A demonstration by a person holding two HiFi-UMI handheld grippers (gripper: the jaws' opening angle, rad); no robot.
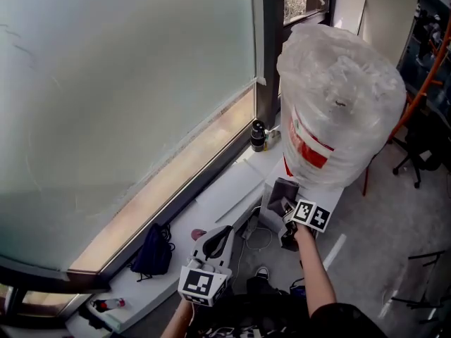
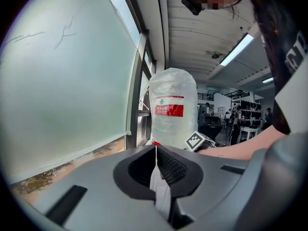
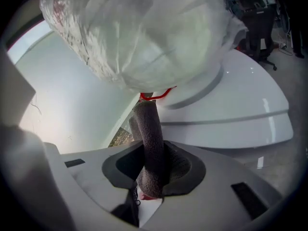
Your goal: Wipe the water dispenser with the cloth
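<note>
The water dispenser [image 1: 331, 192] stands by the window, topped by a large bottle [image 1: 338, 104] wrapped in clear plastic with a red label. My right gripper [image 1: 285, 206] is shut on a dark grey cloth [image 1: 283, 194], held at the dispenser's front just under the bottle. In the right gripper view the cloth [image 3: 150, 143] stands up out of the jaws of the right gripper [image 3: 154, 162], with the bottle [image 3: 144, 28] above and the white dispenser body [image 3: 231, 105] to the right. My left gripper [image 1: 215, 241] hangs lower left, shut and empty [image 2: 156, 162], facing the bottle [image 2: 172, 109].
A frosted window [image 1: 120, 104] with a white sill runs along the left. A dark flask [image 1: 258, 136] stands on the sill beside the dispenser. A dark bag [image 1: 153, 252] and a small bottle [image 1: 109, 304] lie lower left. Cables [image 1: 257, 241] trail below. An office chair [image 1: 423, 153] stands at right.
</note>
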